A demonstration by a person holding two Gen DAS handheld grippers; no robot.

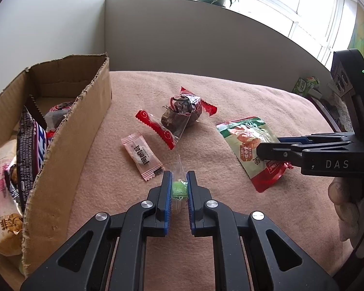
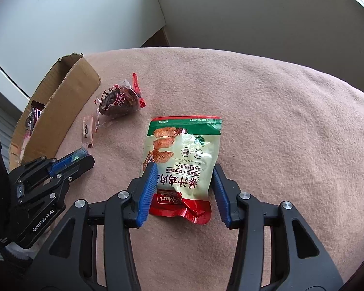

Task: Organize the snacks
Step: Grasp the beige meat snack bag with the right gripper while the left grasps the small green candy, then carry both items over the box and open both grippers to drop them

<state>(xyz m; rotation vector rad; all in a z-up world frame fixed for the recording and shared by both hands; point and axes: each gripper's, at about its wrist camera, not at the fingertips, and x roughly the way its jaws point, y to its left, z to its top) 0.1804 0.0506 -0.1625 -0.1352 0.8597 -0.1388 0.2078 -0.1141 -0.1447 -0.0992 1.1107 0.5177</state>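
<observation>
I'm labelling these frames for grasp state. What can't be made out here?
- Cardboard box, left wrist view: its near wall hides most of the contents.
- Green candy: the left tool covers its sides, and the clear wrapper blurs it.
- Chicken snack pouch, right wrist view: whether the right tool touches it is unclear.

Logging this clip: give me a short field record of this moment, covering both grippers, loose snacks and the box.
left gripper: shut on green candy
right gripper: open, fingers either side of the chicken snack pouch, which lies on the blanket
loose on blanket: pink sachet, red-ended dark snack
cardboard box: left of the loose snacks, already holds several packets
</observation>
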